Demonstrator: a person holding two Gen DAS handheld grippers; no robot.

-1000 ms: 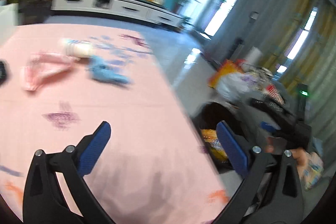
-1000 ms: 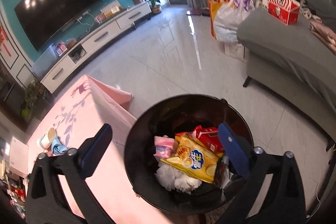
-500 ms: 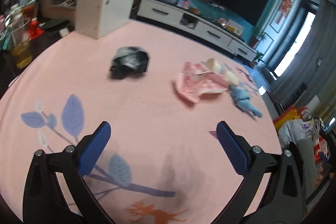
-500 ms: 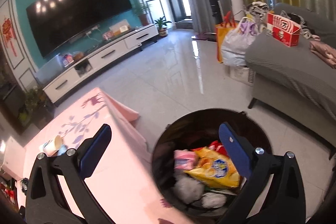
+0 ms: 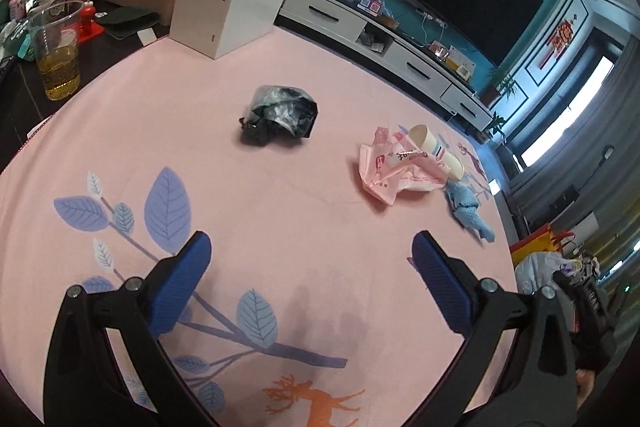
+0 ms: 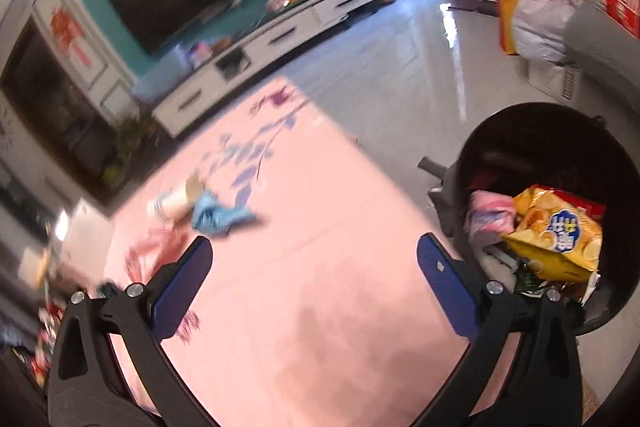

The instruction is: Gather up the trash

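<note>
A second ago the right tongs (image 6: 312, 267) hung over the bin (image 6: 500, 131); now they have swung back over the counter (image 6: 320, 307), wide open and empty; the left tongs (image 5: 310, 267), equally spread and empty, now face the black bag (image 5: 278, 115), pink wrapper (image 5: 394, 167), cup (image 5: 436, 149) and blue scrap (image 5: 468, 211); four pickups remain.

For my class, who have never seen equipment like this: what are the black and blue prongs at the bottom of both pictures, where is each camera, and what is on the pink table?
There is no robot: a person holds a two-finger gripper in each hand, each with its own camera looking along its fingers. The left gripper and the right gripper are both open and empty. On the pink tablecloth lie a crumpled black bag, a pink wrapper, a paper cup on its side and a blue cloth. The right view shows a black bin beside the table, already holding a yellow snack bag.
</note>
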